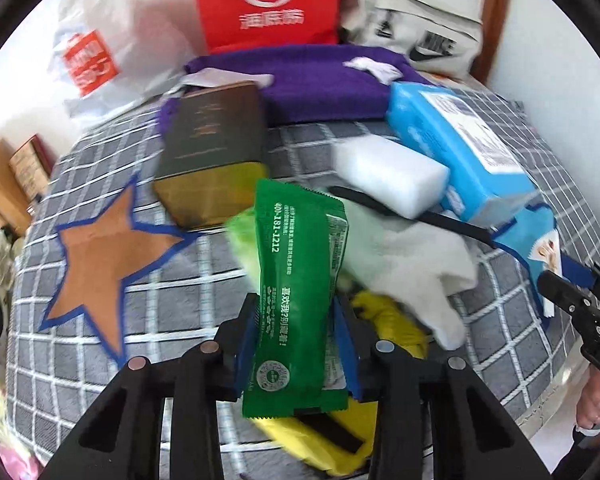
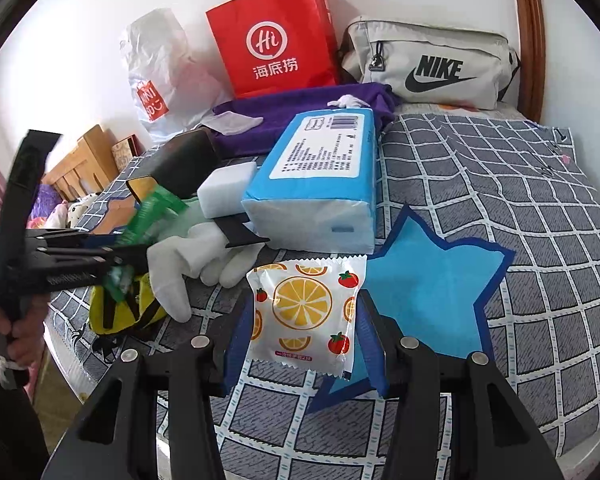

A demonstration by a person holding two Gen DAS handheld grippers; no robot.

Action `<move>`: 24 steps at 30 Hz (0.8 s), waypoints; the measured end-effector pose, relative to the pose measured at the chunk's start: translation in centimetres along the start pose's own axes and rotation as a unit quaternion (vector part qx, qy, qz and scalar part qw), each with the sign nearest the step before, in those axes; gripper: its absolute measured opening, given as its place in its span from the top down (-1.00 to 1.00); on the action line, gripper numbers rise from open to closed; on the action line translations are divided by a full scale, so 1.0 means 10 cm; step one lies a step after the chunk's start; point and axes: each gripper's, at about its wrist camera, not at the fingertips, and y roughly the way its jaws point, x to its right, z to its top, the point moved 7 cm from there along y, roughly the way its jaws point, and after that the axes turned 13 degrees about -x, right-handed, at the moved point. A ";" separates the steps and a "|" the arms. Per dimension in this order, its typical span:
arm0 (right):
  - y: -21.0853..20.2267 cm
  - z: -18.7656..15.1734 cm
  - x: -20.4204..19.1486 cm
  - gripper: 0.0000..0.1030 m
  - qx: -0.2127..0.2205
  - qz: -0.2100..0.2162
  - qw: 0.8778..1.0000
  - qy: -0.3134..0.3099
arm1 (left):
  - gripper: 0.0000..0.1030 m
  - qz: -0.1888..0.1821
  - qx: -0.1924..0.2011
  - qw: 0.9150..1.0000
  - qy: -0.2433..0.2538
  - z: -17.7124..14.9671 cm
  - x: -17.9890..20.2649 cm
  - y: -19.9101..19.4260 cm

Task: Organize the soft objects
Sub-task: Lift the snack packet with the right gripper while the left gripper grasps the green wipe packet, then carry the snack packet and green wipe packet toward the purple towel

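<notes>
Right wrist view: grey checked bedspread (image 2: 500, 184) against white wall; jaws grip fruit-print packet (image 2: 306, 316), left grips green packet (image 1: 300, 292).

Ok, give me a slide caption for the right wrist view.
Right gripper holds a fruit-print packet above the blue star on the checked bedspread.

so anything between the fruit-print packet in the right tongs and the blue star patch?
Nothing visible. The white orange-and-strawberry print packet is held in the right tongs above the bedspread, and the blue star-shaped patch beside it lies bare.
</notes>
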 end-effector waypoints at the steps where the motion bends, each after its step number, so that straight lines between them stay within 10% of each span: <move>1: 0.01 0.00 0.01 0.05 -0.001 0.000 1.000 0.003 | 0.33 -0.003 0.000 1.000 -0.004 0.00 -0.03 0.00; 11: 0.20 -0.04 0.00 0.05 -0.025 -0.005 1.000 0.008 | 0.18 -0.028 -0.007 0.999 -0.025 0.00 -0.08 0.17; 24: 0.10 0.03 -0.04 0.05 -0.029 -0.023 0.999 0.009 | 0.46 -0.070 0.016 0.997 -0.042 -0.02 -0.20 -0.14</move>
